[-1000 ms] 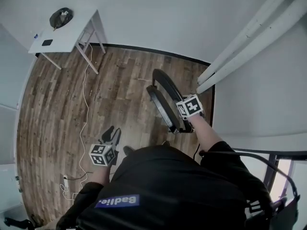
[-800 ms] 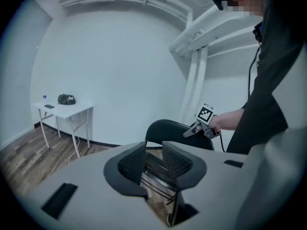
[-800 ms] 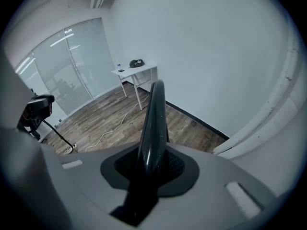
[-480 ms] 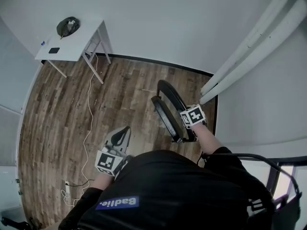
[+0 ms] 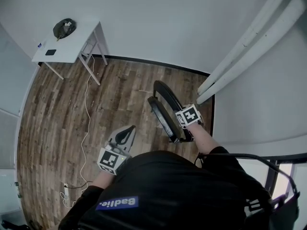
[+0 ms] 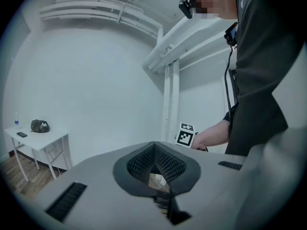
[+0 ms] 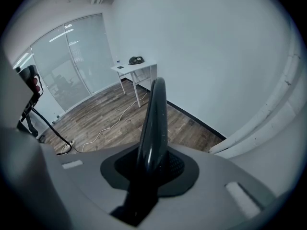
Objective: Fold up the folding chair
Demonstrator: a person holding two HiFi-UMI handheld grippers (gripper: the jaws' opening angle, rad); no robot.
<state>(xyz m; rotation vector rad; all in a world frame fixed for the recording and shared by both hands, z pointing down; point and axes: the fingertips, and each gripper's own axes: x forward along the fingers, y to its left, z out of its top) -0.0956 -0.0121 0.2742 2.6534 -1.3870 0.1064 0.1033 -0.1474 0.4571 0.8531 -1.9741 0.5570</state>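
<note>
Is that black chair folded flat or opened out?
Folded. The folding chair stands as thin panels close together, no seat sticking out; the right claw grips its edge.

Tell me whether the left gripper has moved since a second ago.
Yes. In the head view the left gripper has shifted right, away from the white cable and toward the folding chair, its jaws now shut.
</note>
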